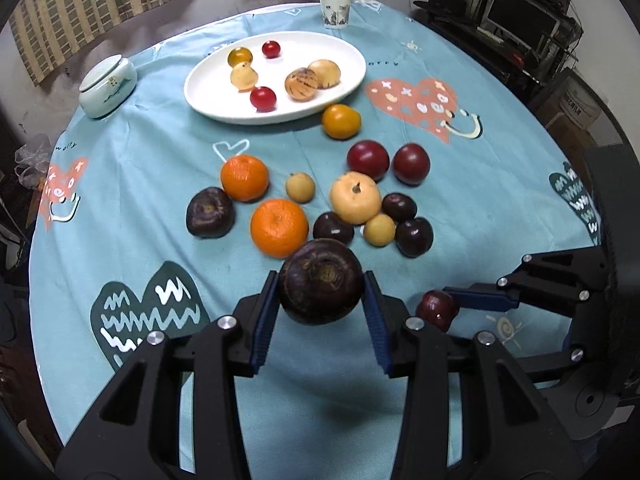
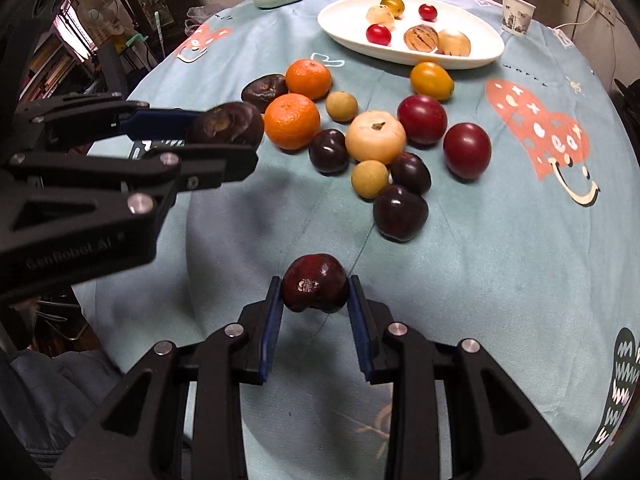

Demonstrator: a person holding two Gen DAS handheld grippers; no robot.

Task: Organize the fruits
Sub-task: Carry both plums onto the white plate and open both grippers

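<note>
Both tongs loaded: left tongs [image 1: 322, 294] clamp a dark brown fruit [image 1: 321, 281], right tongs [image 2: 314, 286] a red cherry [image 2: 314, 282]. White plate [image 1: 224, 98] lies upper centre, beyond the fruit pile; I judge the left nearer.

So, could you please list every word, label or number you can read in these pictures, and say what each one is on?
"GenRobot AI" – embossed on the black body of the left gripper, faint, in the right wrist view.
"worry" or similar – small dark letters on the blue tablecloth; too small to read surely.
Prints on the paper cup and ceramic jar: pictures, nothing readable.
</note>
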